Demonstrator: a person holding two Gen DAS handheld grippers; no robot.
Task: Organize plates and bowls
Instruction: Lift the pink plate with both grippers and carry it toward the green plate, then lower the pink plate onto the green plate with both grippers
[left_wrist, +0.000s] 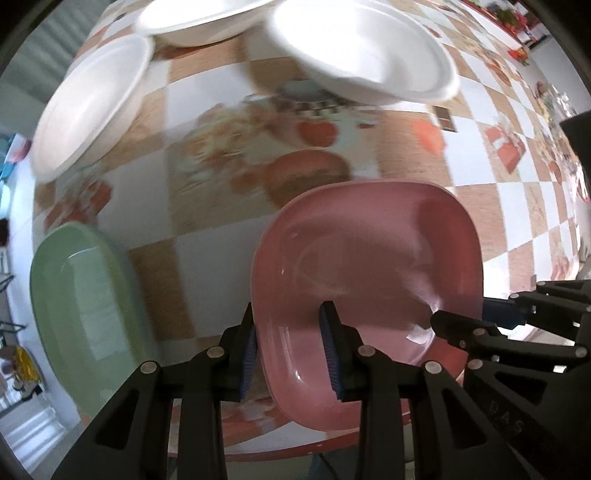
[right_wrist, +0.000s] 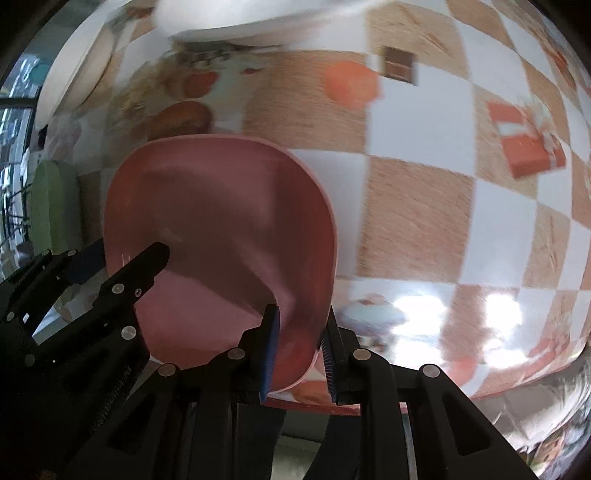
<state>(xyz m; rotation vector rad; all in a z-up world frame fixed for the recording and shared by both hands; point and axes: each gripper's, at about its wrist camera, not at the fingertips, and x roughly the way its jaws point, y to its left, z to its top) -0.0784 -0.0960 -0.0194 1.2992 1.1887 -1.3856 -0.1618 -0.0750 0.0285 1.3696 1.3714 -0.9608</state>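
Pink plate (left_wrist: 369, 254), squarish with rounded corners, at the near edge of the bench (left_wrist: 207, 206), which is covered by a checkered cloth of white and wood-grain squares with printed food motifs; the plate's near part juts past the bench edge. Left claw (left_wrist: 290, 350): blue-padded fingers narrowly parted, astride the plate's near-left rim, one pad inside the well and one outside; whether they press the rim cannot be told. Right claw (right_wrist: 301, 354): fingers likewise narrowly parted, straddling the near-right rim, contact also uncertain. Green plate (left_wrist: 81, 295) lies left of the pink one, apart from it, near the bench's left edge. Three white bowls (left_wrist: 362, 51) stand at the far side of the bench. Beyond the bench, blurred room clutter at both margins; details indistinct.
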